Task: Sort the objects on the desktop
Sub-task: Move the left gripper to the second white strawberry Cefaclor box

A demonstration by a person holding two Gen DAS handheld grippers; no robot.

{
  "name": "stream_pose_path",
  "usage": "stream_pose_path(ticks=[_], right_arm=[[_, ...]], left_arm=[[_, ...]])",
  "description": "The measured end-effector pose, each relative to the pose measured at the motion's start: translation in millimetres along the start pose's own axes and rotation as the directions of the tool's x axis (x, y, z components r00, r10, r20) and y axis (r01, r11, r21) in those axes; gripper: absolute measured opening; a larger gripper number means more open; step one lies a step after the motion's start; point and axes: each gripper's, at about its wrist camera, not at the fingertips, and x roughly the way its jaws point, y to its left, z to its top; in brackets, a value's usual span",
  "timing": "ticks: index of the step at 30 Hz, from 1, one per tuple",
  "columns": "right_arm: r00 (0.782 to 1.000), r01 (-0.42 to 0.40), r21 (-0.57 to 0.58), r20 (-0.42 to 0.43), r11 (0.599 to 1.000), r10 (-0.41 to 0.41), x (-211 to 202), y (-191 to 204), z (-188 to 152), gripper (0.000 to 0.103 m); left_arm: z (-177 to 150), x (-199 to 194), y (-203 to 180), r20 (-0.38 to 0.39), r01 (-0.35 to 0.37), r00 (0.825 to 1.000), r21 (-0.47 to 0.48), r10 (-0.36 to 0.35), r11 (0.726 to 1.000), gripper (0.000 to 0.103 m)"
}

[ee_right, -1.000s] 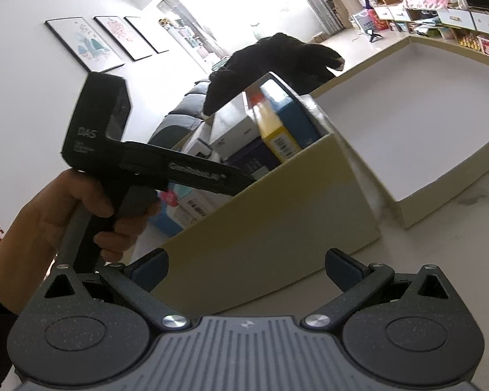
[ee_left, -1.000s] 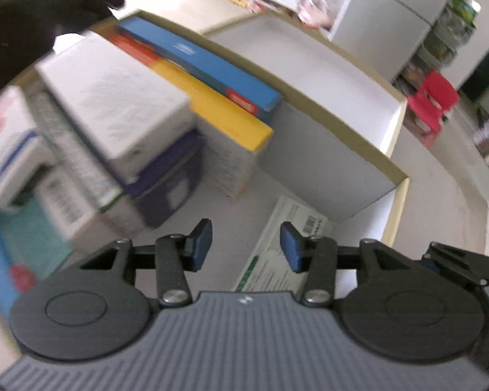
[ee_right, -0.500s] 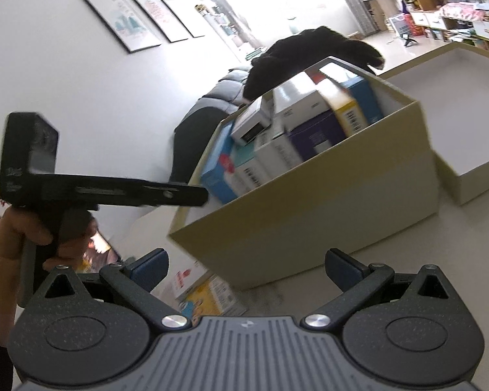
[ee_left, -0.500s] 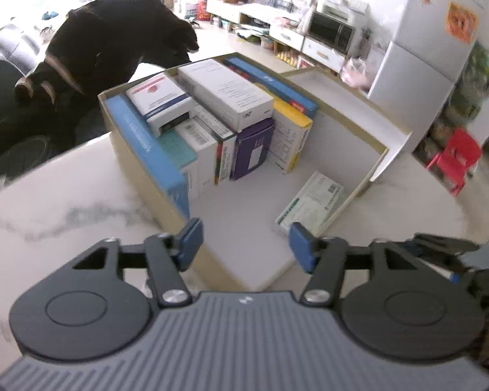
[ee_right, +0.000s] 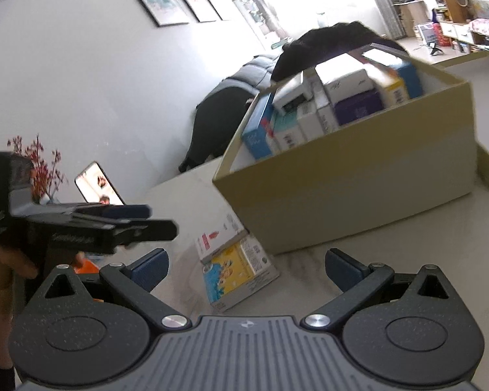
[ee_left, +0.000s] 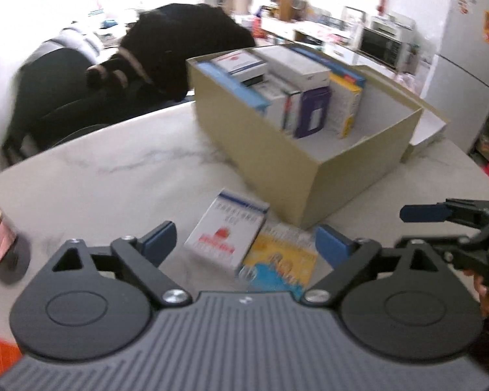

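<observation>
The left hand-held gripper [ee_left: 244, 244] points down at the desk [ee_left: 114, 169] at a slant. Its jaws are opening and stand wide apart, with nothing clamped between them. Two small boxes lie flat on the desk just ahead of its fingertips: a white box [ee_left: 226, 236] with a red mark, and a yellow box [ee_left: 282, 257] touching it on the right side. In the right wrist view the left hand-held gripper [ee_right: 146, 220] appears from the side, held in a hand [ee_right: 3, 267] at the left edge, its fingers reaching toward the same two boxes.

The right hand-held gripper [ee_right: 246, 268] also points downward, less steeply. Its jaws are released and wide, with nothing between them. The yellow box [ee_right: 236, 268] lies just ahead of it, left of centre, and the white box [ee_right: 218, 236] lies beyond that. In the left wrist view the right hand-held gripper [ee_left: 440, 215] shows at the right edge, near the carton corner.

A tan carton [ee_left: 277, 153] stands on the desk beyond both boxes, its near corner close to them. Its far end holds upright packs pressed side by side: a blue pack [ee_left: 234, 88] at the left wall, white packs, a purple pack [ee_left: 313, 115], and a yellow-topped pack [ee_left: 344, 110]. More white packs lie across their tops. The near end of the carton shows a bare white floor. A shallow lid [ee_left: 430, 127] lies beyond the carton on the right, touching it.
</observation>
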Motion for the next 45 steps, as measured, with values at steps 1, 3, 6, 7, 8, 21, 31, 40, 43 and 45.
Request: stream_pose_path(ticks=[1, 3, 6, 7, 8, 21, 31, 40, 43, 45], right_arm=[[1.0, 0.001, -0.008, -0.009, 1.0, -0.001, 6, 1, -2, 0.103], [0.999, -0.006, -0.033, -0.035, 0.999, 0.004, 18, 3, -5, 0.103], [0.996, -0.012, -0.09, -0.085, 0.996, 0.004, 35, 11, -7, 0.103], [0.995, -0.009, -0.116, -0.099, 0.993, -0.003, 40, 15, -8, 0.103], [0.994, -0.004, -0.147, -0.11, 0.989, -0.012, 45, 19, -8, 0.103], [0.976, 0.029, -0.335, -0.193, 0.942, -0.098, 93, 40, -16, 0.103], [0.972, 0.019, -0.383, -0.21, 0.923, -0.107, 107, 47, -18, 0.102], [0.976, 0.02, -0.387, -0.193, 0.922, -0.102, 106, 42, -16, 0.094], [0.977, 0.014, -0.392, -0.192, 0.92, -0.096, 104, 41, -15, 0.089], [0.977, -0.004, -0.39, -0.199, 0.921, -0.08, 101, 39, -15, 0.086]], left_arm=[[-7, -3, 0, 0.011, -0.02, 1.0, -0.02, 0.021, 1.0, 0.098], [-22, -9, 0, 0.039, -0.045, 0.998, -0.071, 0.047, 0.996, 0.1], [-40, -17, 2, 0.067, -0.062, 0.995, -0.129, 0.071, 0.99, 0.101], [-46, -20, 2, 0.077, -0.076, 0.993, -0.145, 0.088, 0.987, 0.102], [-51, -22, 4, 0.084, -0.089, 0.991, -0.16, 0.103, 0.983, 0.102], [-89, -26, 33, 0.081, -0.119, 0.984, -0.365, 0.159, 0.923, 0.103], [-90, -17, 40, 0.069, -0.12, 0.985, -0.379, 0.158, 0.917, 0.103], [-89, -8, 36, 0.054, -0.115, 0.988, -0.368, 0.145, 0.922, 0.103], [-88, -5, 35, 0.055, -0.113, 0.988, -0.36, 0.142, 0.926, 0.103], [-86, -1, 33, 0.062, -0.109, 0.988, -0.341, 0.138, 0.934, 0.103]])
